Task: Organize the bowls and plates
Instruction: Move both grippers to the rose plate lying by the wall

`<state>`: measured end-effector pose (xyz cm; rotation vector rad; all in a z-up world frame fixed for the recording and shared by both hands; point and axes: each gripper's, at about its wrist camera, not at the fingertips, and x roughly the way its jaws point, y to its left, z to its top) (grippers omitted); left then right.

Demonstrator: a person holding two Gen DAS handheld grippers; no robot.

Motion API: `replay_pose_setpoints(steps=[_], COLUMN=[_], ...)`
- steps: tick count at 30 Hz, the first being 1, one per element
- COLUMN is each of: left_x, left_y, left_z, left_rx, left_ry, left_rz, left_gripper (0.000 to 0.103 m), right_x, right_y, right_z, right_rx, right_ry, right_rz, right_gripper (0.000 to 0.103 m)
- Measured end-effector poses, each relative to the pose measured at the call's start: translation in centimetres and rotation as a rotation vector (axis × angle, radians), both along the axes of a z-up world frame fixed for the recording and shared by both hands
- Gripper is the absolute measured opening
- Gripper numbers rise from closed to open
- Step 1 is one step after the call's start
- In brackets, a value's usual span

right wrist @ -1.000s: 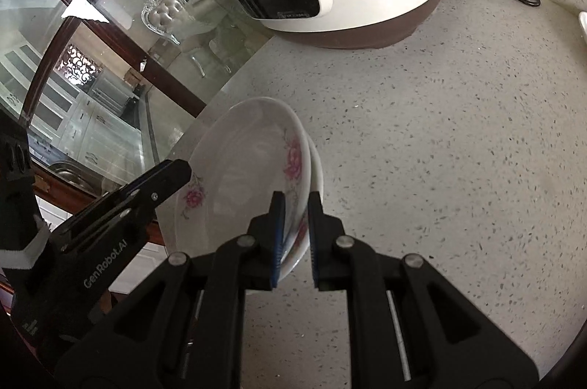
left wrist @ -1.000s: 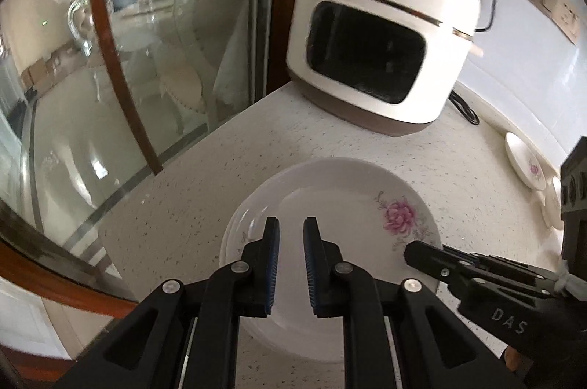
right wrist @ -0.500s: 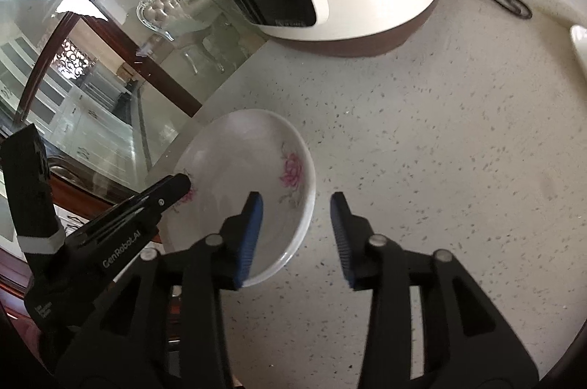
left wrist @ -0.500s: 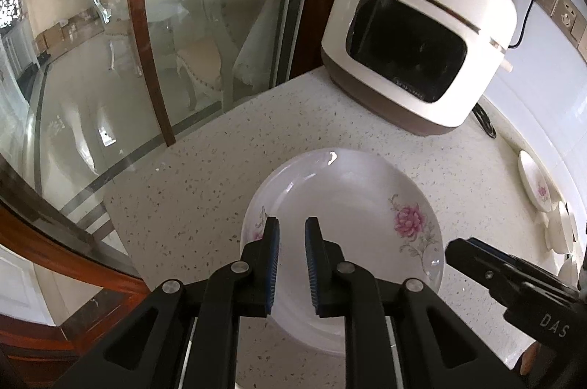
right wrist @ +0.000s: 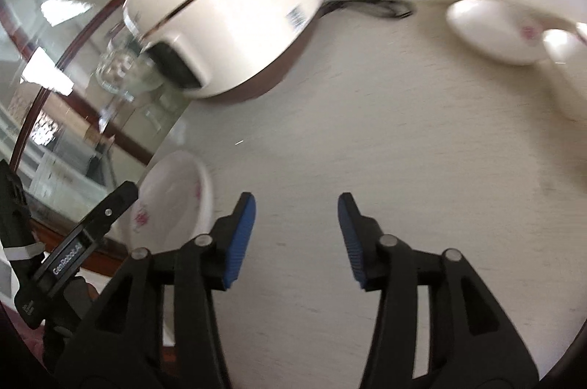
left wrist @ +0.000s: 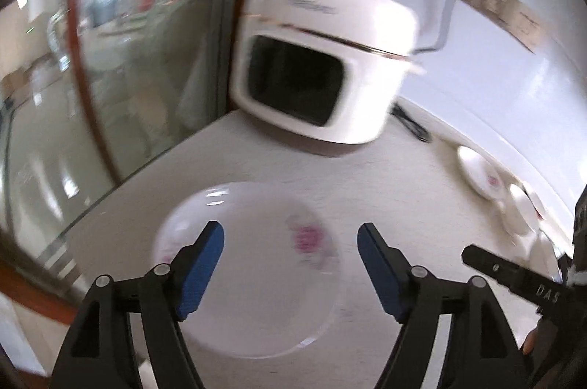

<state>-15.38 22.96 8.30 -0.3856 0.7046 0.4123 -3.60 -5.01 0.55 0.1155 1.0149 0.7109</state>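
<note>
A white plate with a pink flower (left wrist: pixel 253 282) lies flat on the speckled counter near its left corner; it also shows in the right wrist view (right wrist: pixel 172 194). My left gripper (left wrist: pixel 290 268) is open and empty, held just above the plate. My right gripper (right wrist: pixel 295 235) is open and empty over bare counter, to the right of the plate. More white floral plates (left wrist: pixel 480 174) lean by the wall at the right, also in the right wrist view (right wrist: pixel 491 29). Both views are motion-blurred.
A white rice cooker (left wrist: pixel 319 66) stands at the back of the counter (right wrist: pixel 403 150), its black cord (right wrist: pixel 367 0) trailing to wall sockets (left wrist: pixel 506 15). A glass partition with a red wooden frame (left wrist: pixel 110 77) borders the counter's left edge.
The right gripper let go of the plate, which settled flat, then opened wider and swung right. The left gripper opened from shut to wide open. Both cameras moved.
</note>
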Motion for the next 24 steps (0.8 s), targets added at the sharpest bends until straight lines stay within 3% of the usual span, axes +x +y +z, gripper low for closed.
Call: replay_pose_setpoints(steps=[5,10,24], left_x=[1.9,4.6,12.8], left_y=[-3.4,-6.0,-10.6], left_z=[-0.6,-1.6,-1.8], left_rx=[0.022,-0.019,-0.169], left_ry=[0.009,0.039,0.096], left_rz=[-0.122,-0.210,-0.339], left_gripper=[0.077,0.077,0.077], right_x=[-0.3,-0.5,1.7], right_y=[-5.1,-9.2,-12.5], right_z=[0.2,-0.9,3.0], right_rx=[-0.022,-0.086,-0.143], right_ry=[-0.032,-0.014,-0.096], right_rz=[-0.068,-0.112,-0.186], right_gripper=[0.061,0.062,0.070])
